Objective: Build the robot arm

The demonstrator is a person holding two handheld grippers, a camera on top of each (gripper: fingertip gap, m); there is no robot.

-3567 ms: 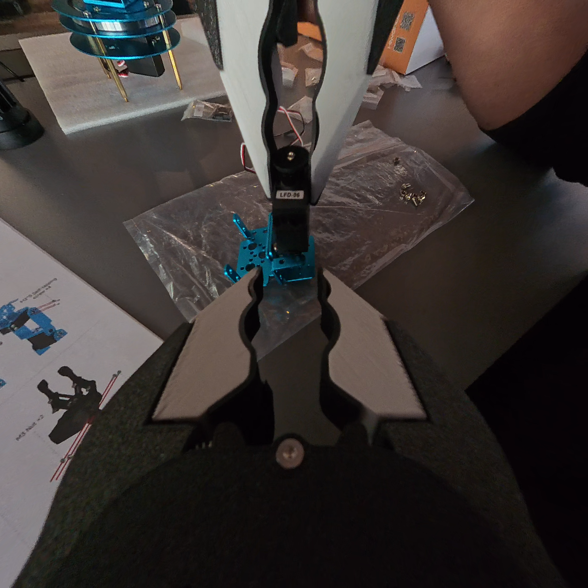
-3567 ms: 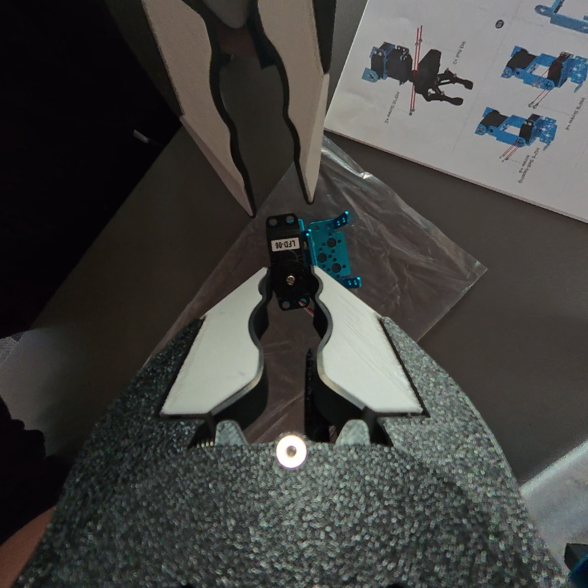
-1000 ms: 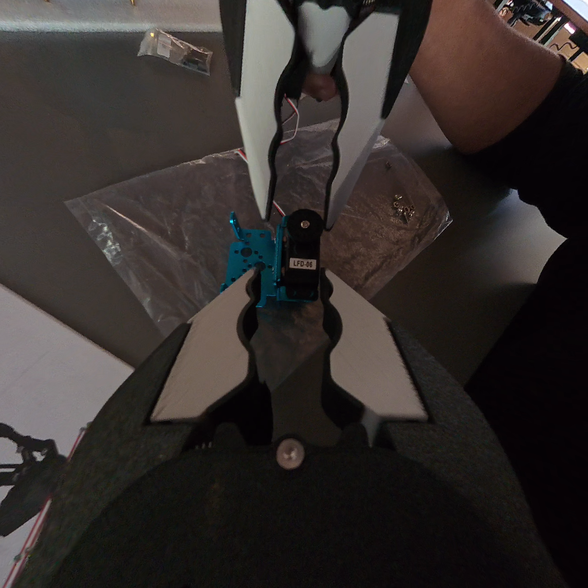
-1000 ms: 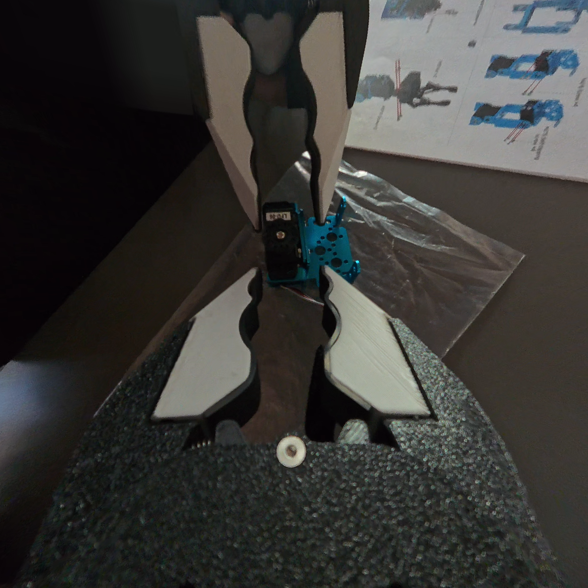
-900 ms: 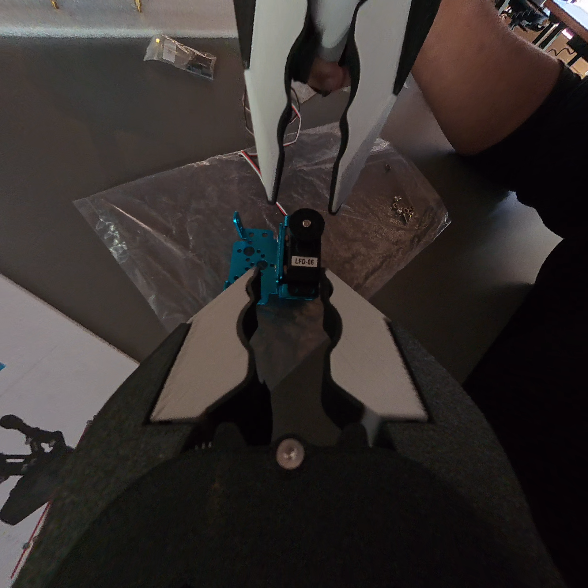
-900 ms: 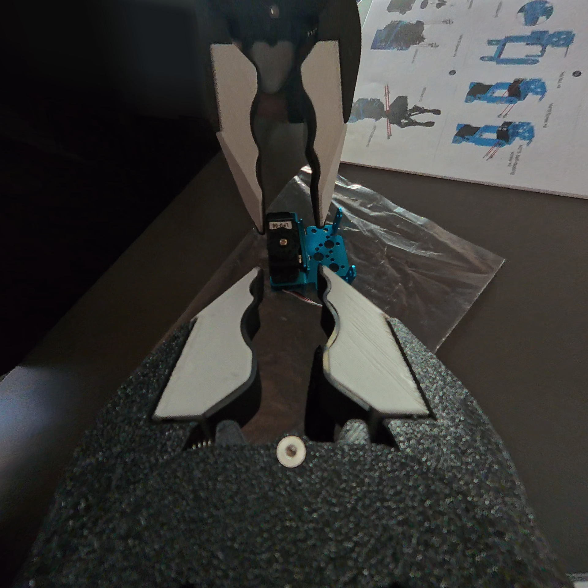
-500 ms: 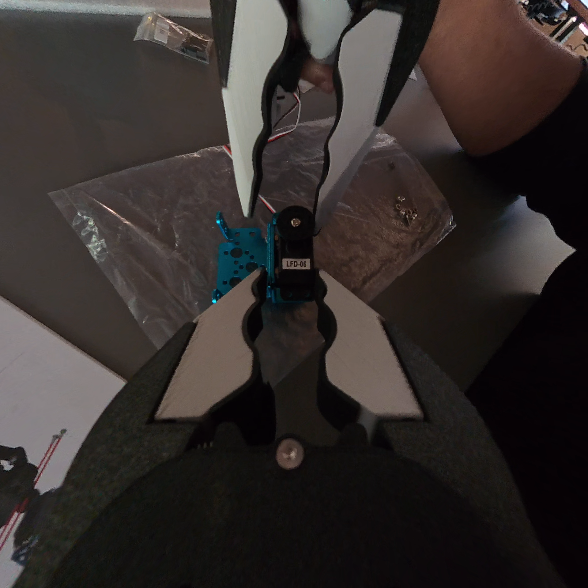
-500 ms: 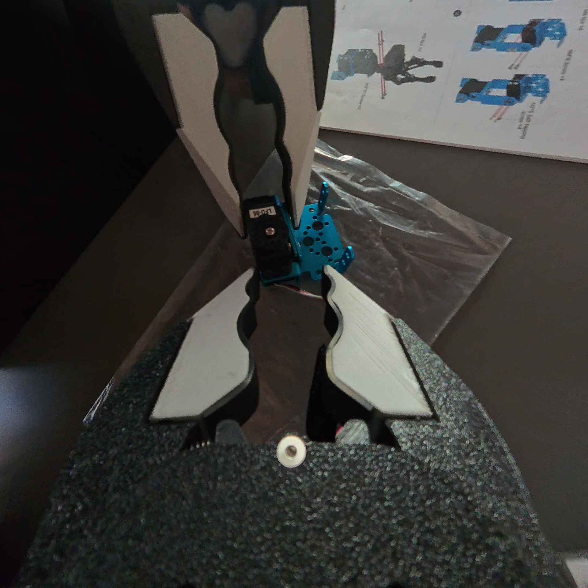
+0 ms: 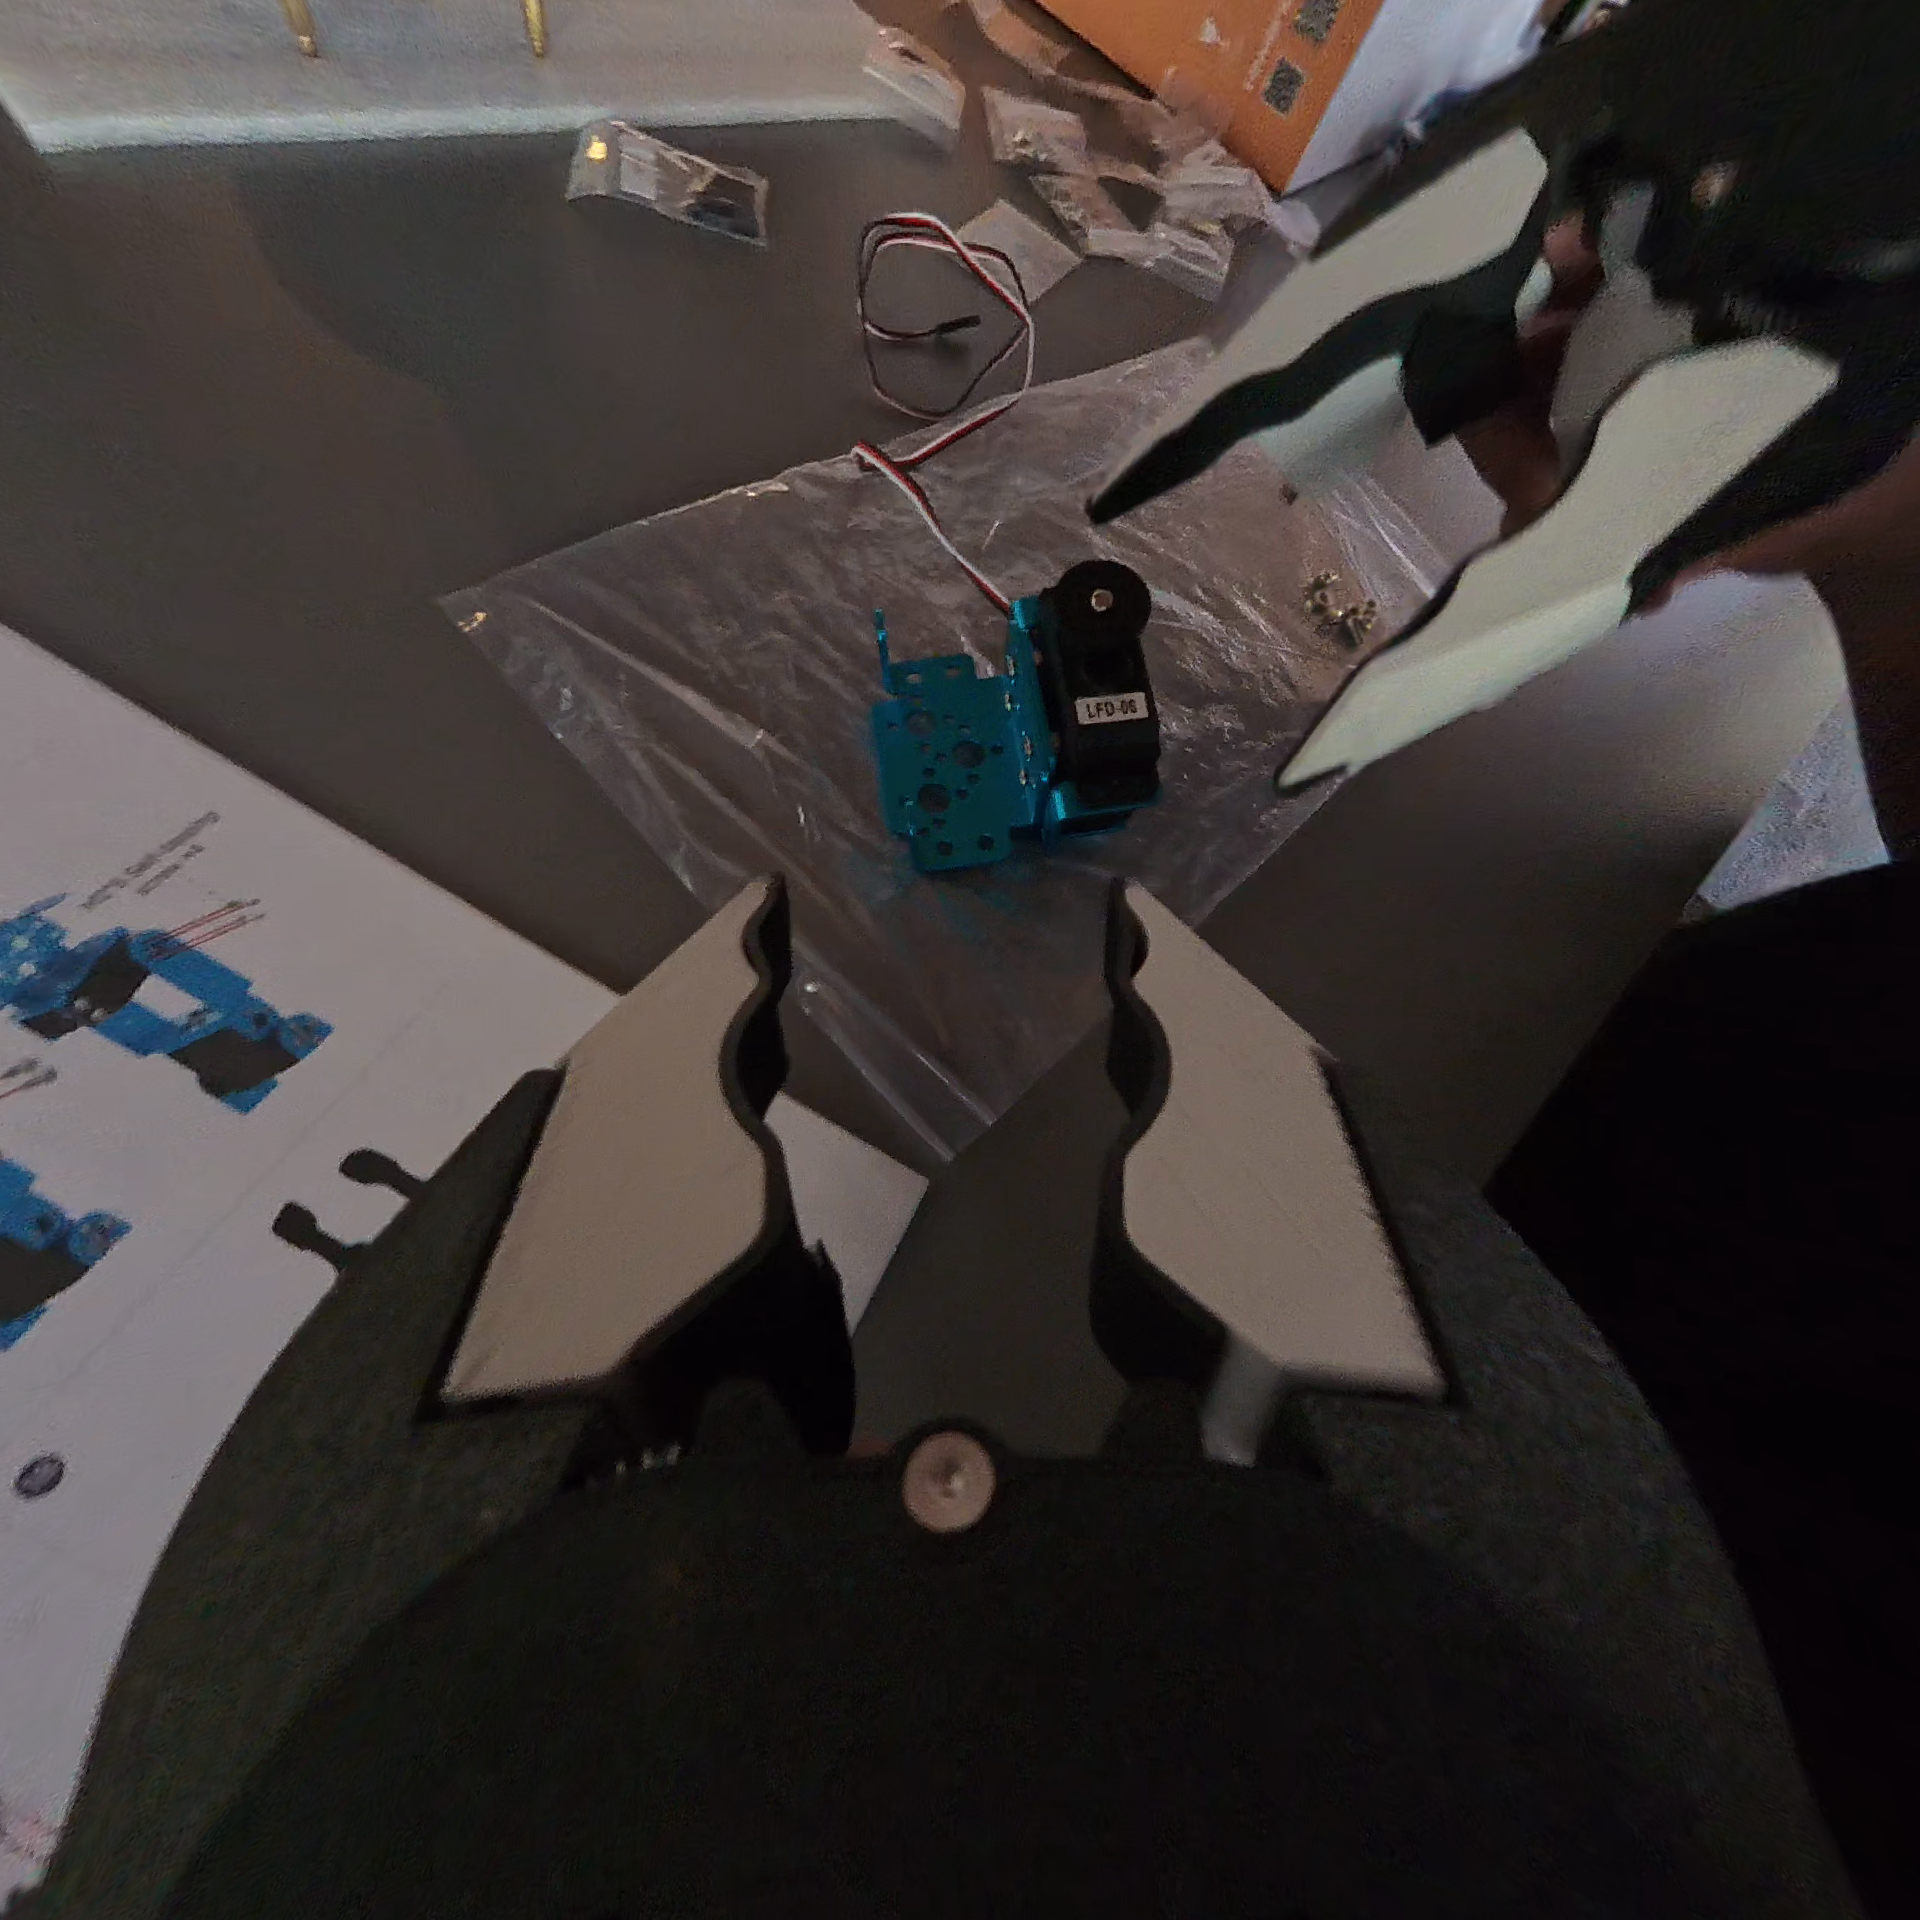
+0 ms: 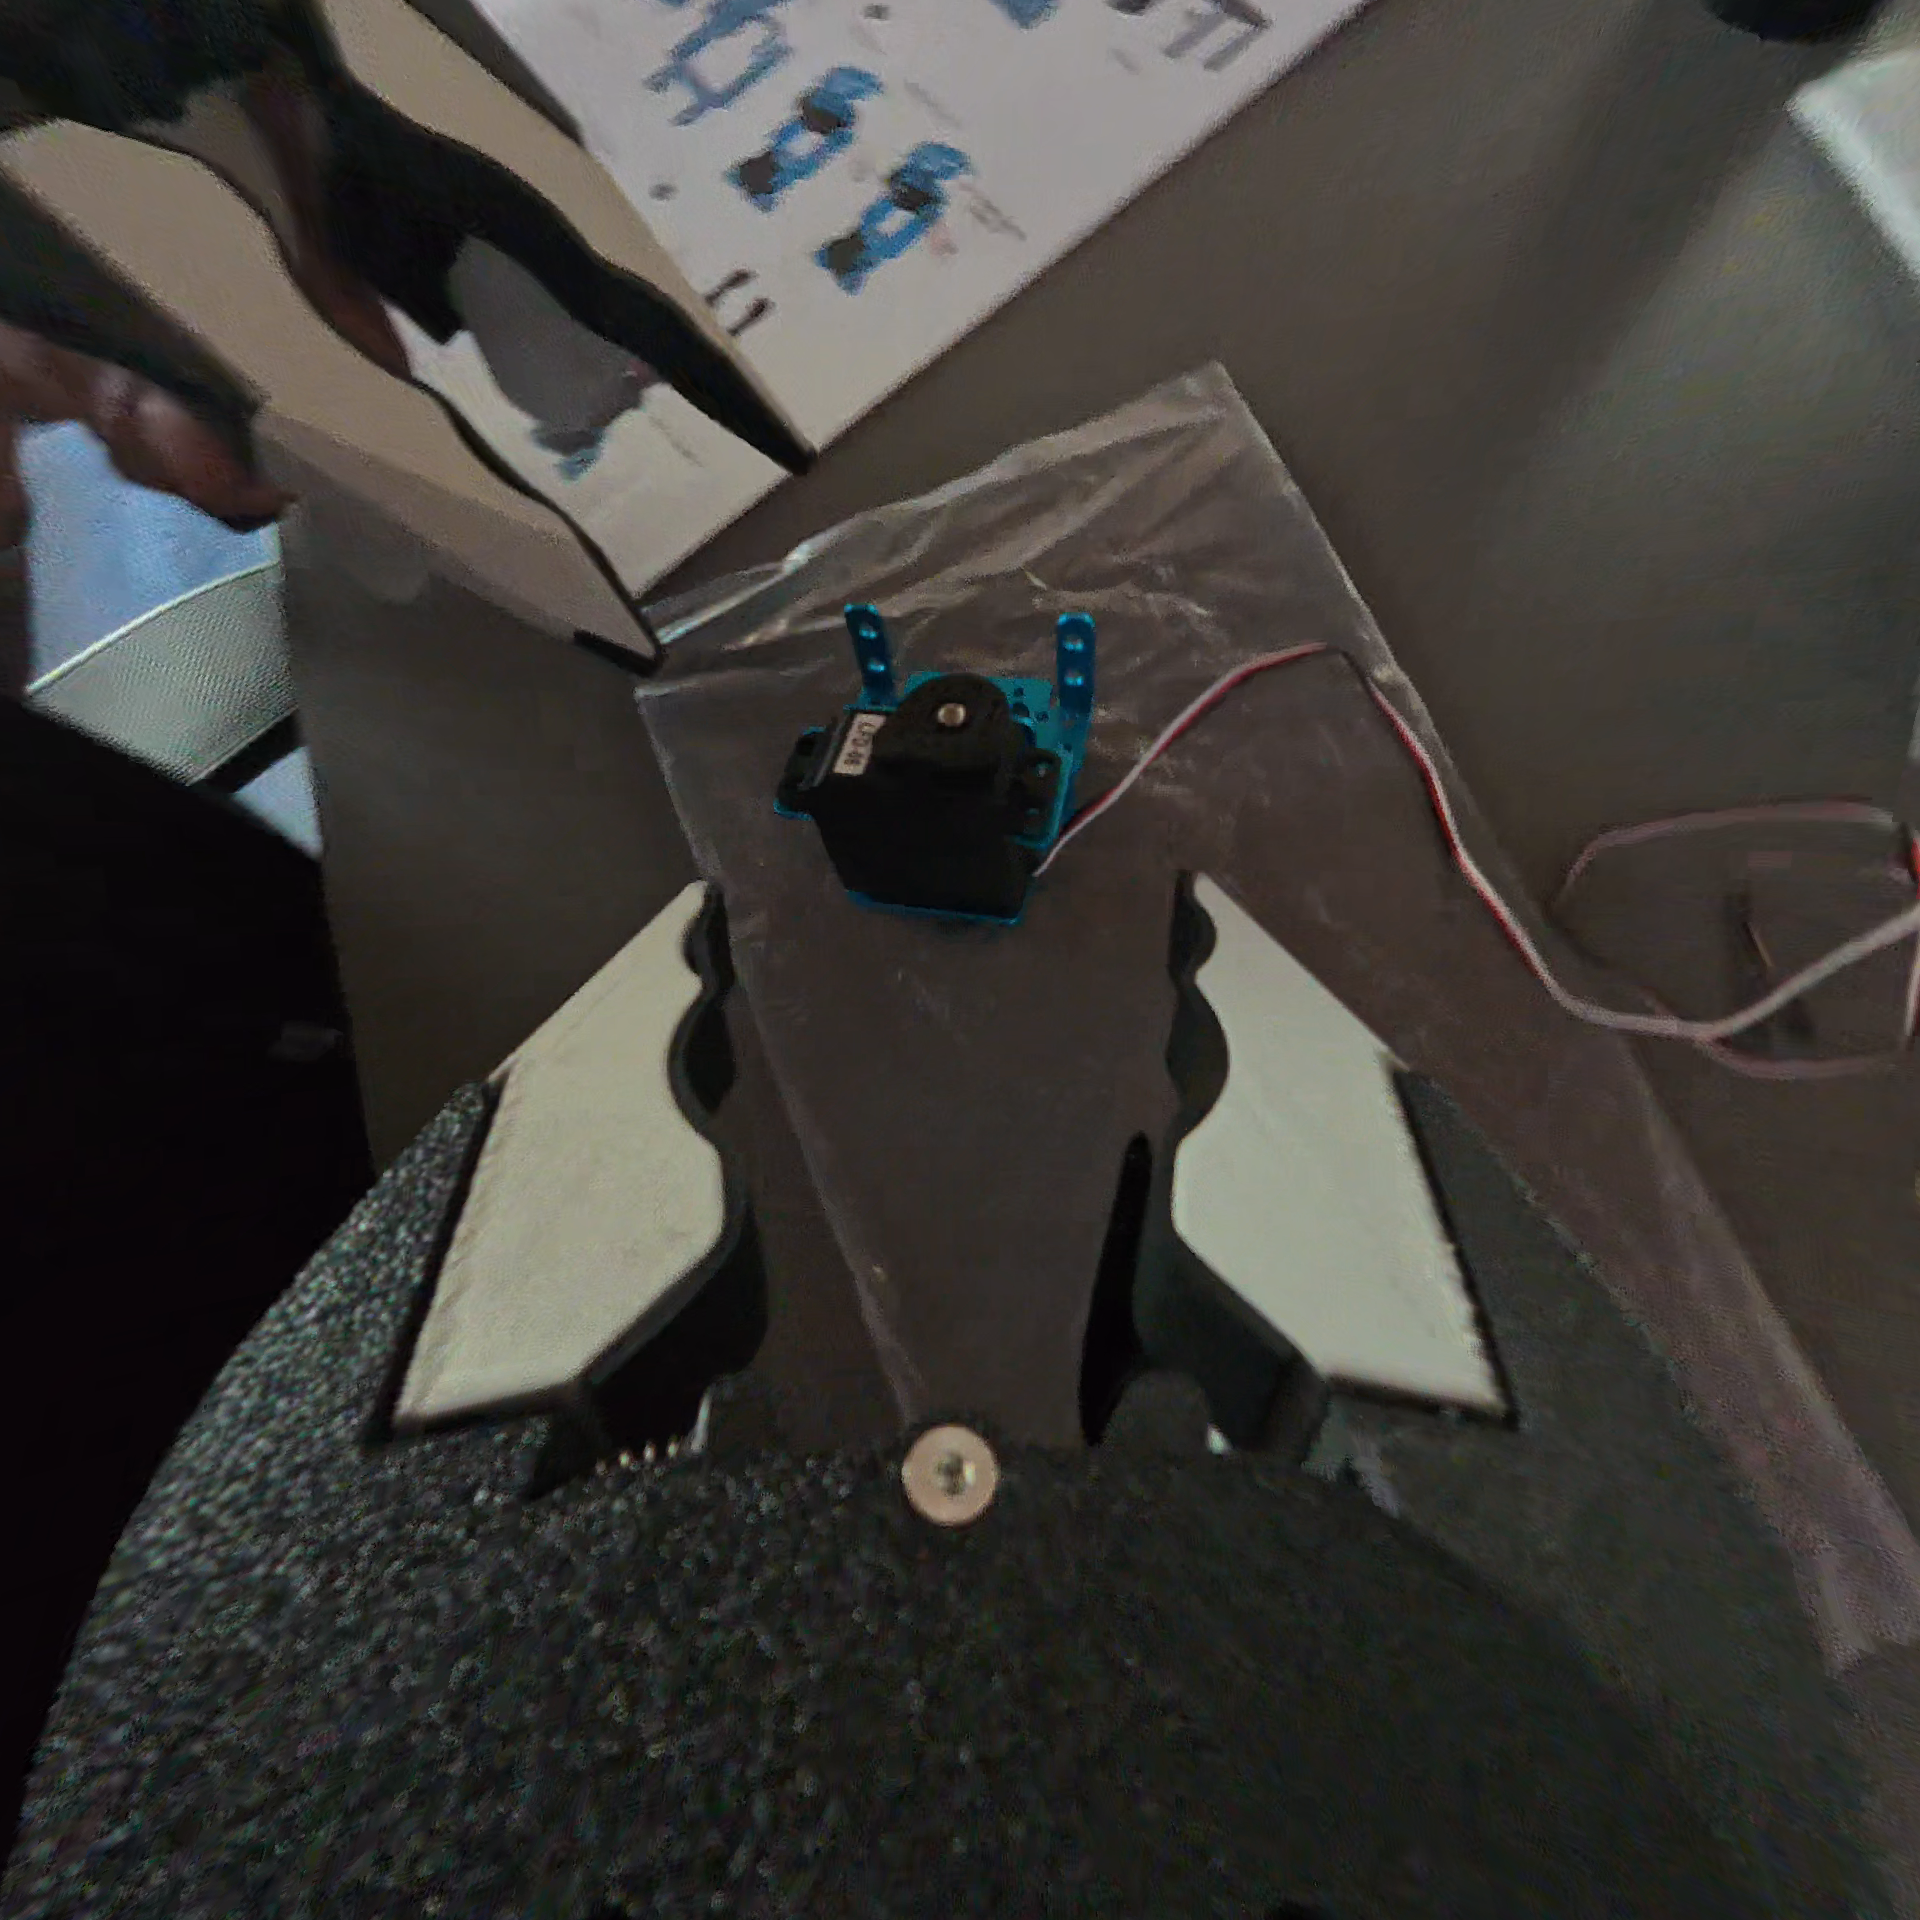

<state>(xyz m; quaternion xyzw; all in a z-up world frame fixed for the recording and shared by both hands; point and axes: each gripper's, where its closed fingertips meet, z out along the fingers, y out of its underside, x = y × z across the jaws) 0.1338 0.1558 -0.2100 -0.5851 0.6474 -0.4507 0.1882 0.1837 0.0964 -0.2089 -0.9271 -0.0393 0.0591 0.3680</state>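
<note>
Partly, blue bracket (image 10: 1070, 675) hides behind black servo (image 10: 925, 800).

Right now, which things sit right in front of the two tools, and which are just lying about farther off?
In front of the tools:
- black motor, sitting in the blue bracket
- plastic bag beneath them
- motor wire
- left tool and right tool, both open, touching nothing

Lying about:
- instruction sheet
- screws
- small packets
- orange box

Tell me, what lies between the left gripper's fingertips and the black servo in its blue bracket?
Only clear plastic bag under the servo, seen in the left wrist view beyond the left gripper.
</note>
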